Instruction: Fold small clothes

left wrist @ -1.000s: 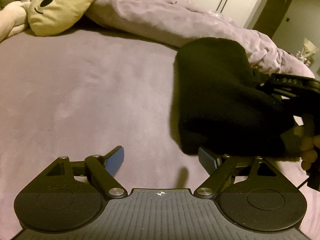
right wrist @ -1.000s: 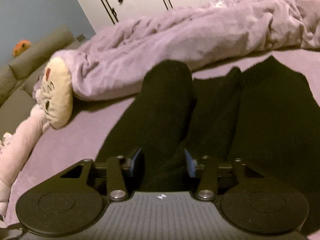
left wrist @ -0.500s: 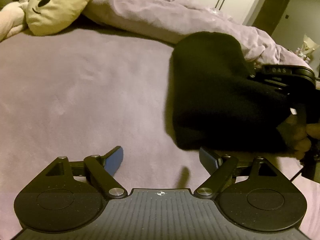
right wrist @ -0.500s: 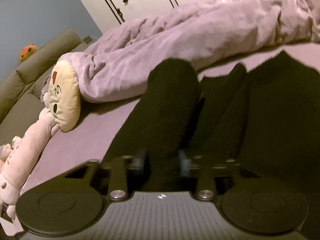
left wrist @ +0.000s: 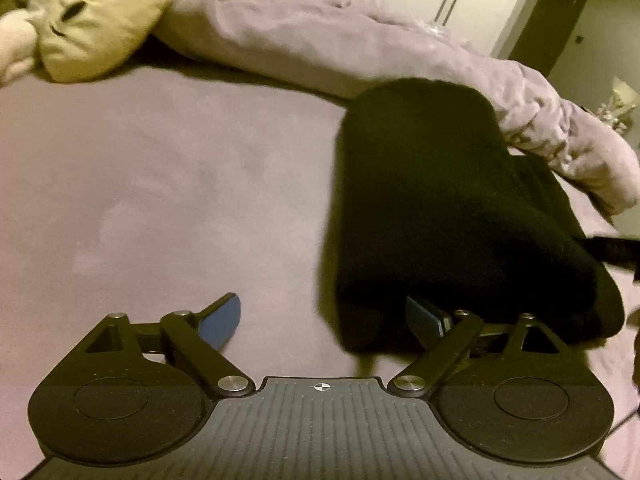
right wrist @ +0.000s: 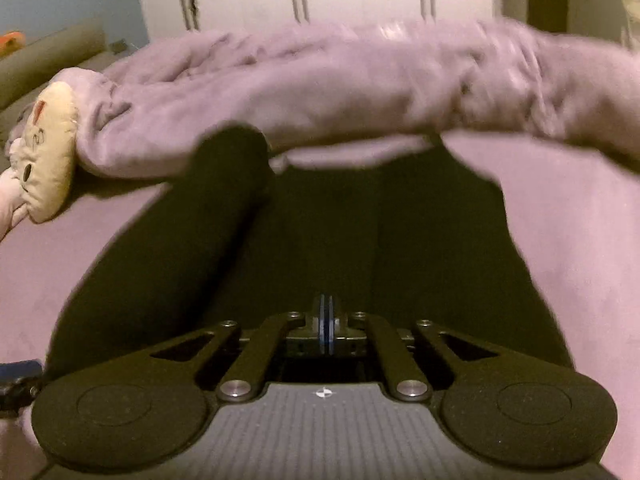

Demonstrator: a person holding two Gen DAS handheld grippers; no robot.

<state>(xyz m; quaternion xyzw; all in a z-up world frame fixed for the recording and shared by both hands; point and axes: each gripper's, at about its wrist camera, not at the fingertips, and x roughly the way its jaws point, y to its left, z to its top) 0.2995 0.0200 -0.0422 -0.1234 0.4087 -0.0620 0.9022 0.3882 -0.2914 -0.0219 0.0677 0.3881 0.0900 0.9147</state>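
The left gripper [left wrist: 324, 322] stands wide apart over the purple bed sheet [left wrist: 168, 184], holding nothing; its right finger sits just at the near edge of the black garment [left wrist: 432, 208], at about 5 o'clock of the cloth, while the left finger lies on bare sheet. The garment lies on the sheet from the centre toward 3 o'clock in the left view, with one thick rolled or doubled part running away toward the rumpled blanket [left wrist: 360, 40] at 12 o'clock.

In the right view the garment [right wrist: 360, 240] spreads broad and dark in front of the right gripper [right wrist: 327, 326], a sleeve-like roll at 10 o'clock. The jaws have just been closing and now meet, pads together. No cloth shows between them, though the dark fabric close below makes a thin pinch hard to rule out.

As a judgement, the fold looks partly made: one side is turned over, the rest is spread flat and waits to be folded.
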